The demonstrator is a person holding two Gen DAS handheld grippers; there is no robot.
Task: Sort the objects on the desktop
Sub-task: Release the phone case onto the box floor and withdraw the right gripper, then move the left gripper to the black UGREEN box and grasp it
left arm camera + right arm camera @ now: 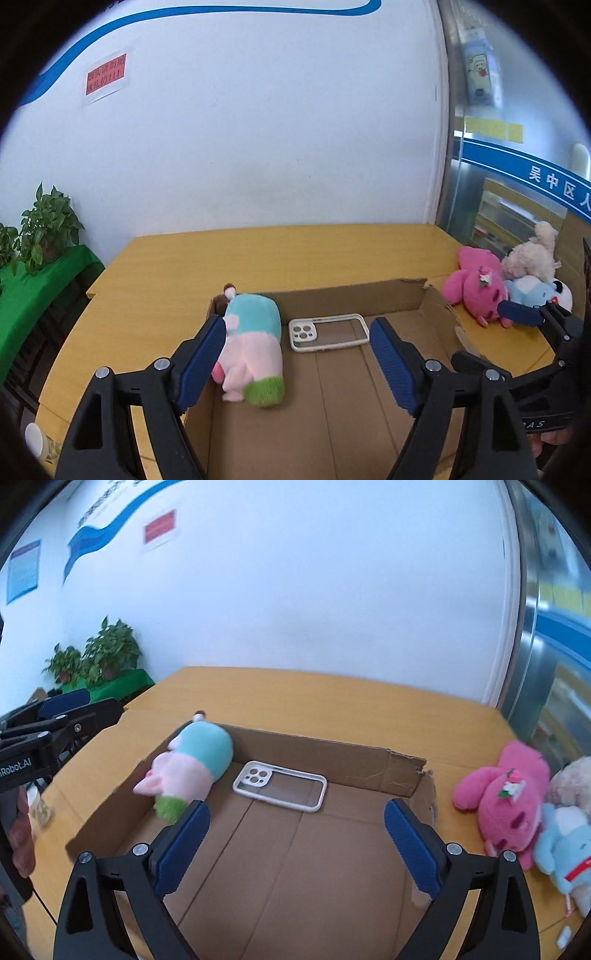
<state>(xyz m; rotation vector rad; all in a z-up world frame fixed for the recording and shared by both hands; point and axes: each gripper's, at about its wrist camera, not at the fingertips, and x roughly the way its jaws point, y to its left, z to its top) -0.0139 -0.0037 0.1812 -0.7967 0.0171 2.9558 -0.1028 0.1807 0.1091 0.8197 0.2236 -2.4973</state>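
Observation:
An open cardboard box (354,291) (332,751) lies on the yellow table. Inside lie a pink, teal and green plush toy (255,347) (192,771) at the left and a white phone case (328,332) (280,784) beside it. My left gripper (297,349) is open and empty above the box, its left finger next to the plush. My right gripper (295,830) is open and empty over the box floor. A pink plush (476,288) (506,797), a cream plush (532,254) and a light blue plush (565,849) lie on the table right of the box.
The table (258,251) (332,694) stands against a white wall. Potted plants (44,225) (107,650) stand on a green-covered surface at the left. A paper cup (37,439) sits at the table's near left edge. A small white item (563,936) lies at the lower right.

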